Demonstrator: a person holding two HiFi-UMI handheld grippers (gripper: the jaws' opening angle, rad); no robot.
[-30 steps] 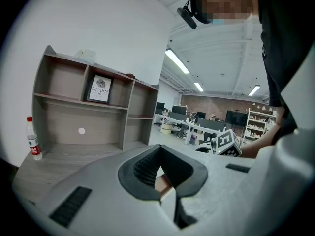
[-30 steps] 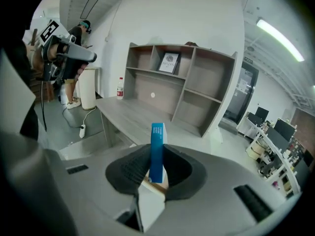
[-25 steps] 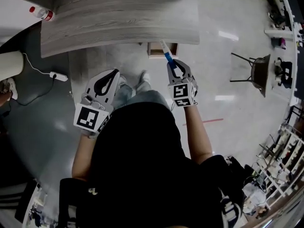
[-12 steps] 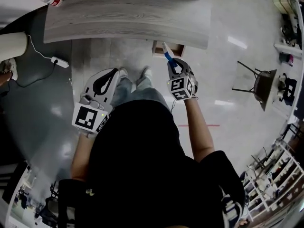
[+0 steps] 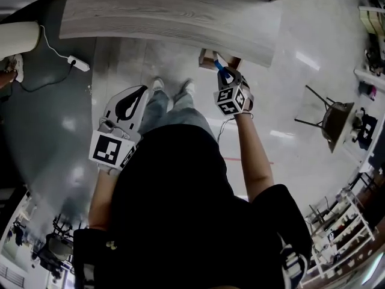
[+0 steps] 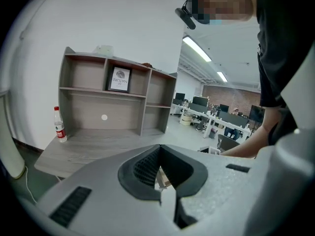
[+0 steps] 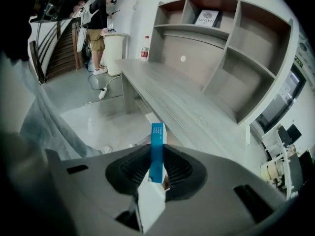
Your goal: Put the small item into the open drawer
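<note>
Left gripper [image 5: 141, 92] at 9 o'clock of the body: idle, jaws pressed together on nothing.

Right gripper [image 7: 157, 163] at 1 o'clock: pinching the slim blue-and-white cardboard box [image 7: 157, 144] partway along, upright, blue end jutting well past the pads.

Poised just short of the small open wooden drawer [image 5: 209, 58] at 12 o'clock, tucked under the edge of the grey wood-grain desk [image 5: 168, 14]. Box not yet inside.

Risks, as judged:
- Could catch the jutting end on the desk's underside or the drawer front and lever the box out of a narrow grip.
- Could let go early and drop it onto the glossy floor [image 5: 289, 101].
- Could bump the drawer shut.
</note>
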